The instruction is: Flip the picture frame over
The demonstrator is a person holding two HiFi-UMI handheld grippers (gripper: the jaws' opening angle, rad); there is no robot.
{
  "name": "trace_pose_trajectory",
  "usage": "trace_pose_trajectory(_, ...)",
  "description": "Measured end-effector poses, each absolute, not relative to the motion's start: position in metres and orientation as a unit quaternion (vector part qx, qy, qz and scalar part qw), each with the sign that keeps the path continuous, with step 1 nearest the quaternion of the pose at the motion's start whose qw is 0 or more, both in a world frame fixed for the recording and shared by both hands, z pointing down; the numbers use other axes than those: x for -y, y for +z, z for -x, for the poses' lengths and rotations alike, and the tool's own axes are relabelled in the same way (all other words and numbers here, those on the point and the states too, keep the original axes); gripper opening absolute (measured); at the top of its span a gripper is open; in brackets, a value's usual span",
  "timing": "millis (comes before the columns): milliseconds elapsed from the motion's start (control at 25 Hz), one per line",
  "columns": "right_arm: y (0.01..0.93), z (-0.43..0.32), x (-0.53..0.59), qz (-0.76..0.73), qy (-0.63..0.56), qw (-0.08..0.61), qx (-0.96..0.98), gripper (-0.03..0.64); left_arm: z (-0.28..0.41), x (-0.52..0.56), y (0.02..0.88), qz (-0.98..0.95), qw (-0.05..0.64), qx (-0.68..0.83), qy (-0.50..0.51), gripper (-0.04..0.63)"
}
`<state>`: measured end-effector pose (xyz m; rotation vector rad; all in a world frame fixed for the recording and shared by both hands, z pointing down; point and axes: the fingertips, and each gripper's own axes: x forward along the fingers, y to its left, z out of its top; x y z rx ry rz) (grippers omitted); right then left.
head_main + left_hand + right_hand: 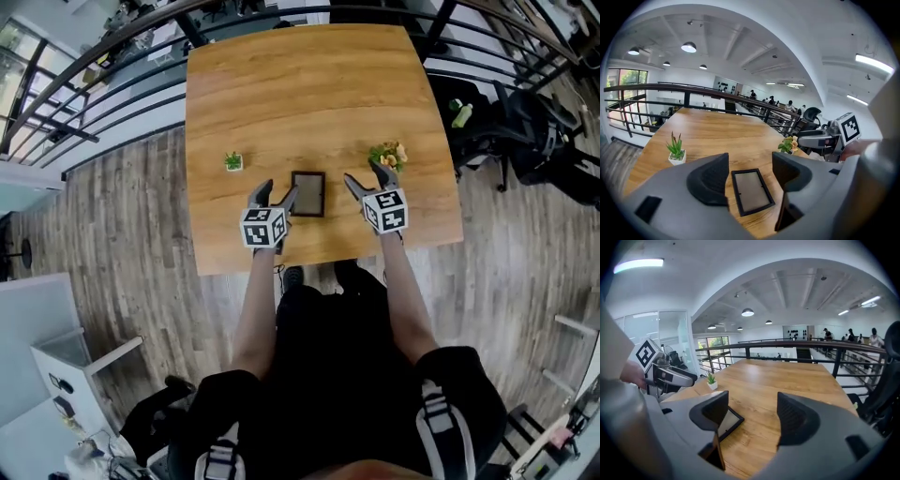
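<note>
A small dark picture frame [307, 193] lies flat on the wooden table [309, 94] near its front edge. In the left gripper view the picture frame [751, 191] shows between the open jaws of my left gripper [750, 174], which hovers just before it without touching. My left gripper [275, 194] sits at the frame's left side in the head view. My right gripper [366, 176] stands open to the frame's right, nothing between its fingers. In the right gripper view the picture frame [727, 422] is partly hidden behind the left jaw of my right gripper [752, 412].
A small potted green plant [233, 161] stands left of the frame, and a little bunch of flowers [389, 154] right of it, close to my right gripper. Black railings [112, 75] ring the table. An office chair [525, 131] stands at the right.
</note>
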<state>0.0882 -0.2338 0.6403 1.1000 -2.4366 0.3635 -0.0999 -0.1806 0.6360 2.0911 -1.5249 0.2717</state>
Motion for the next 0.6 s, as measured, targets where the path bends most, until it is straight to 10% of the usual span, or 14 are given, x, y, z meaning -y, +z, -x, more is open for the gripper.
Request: trace_pose_trajectory(600, 0.707, -0.069, 0.246, -0.319, 0.155, 0.28, 0.892, 0.311, 0.114, 0.165, 0.75, -0.697, 0.371, 0.599, 0.131, 0.302)
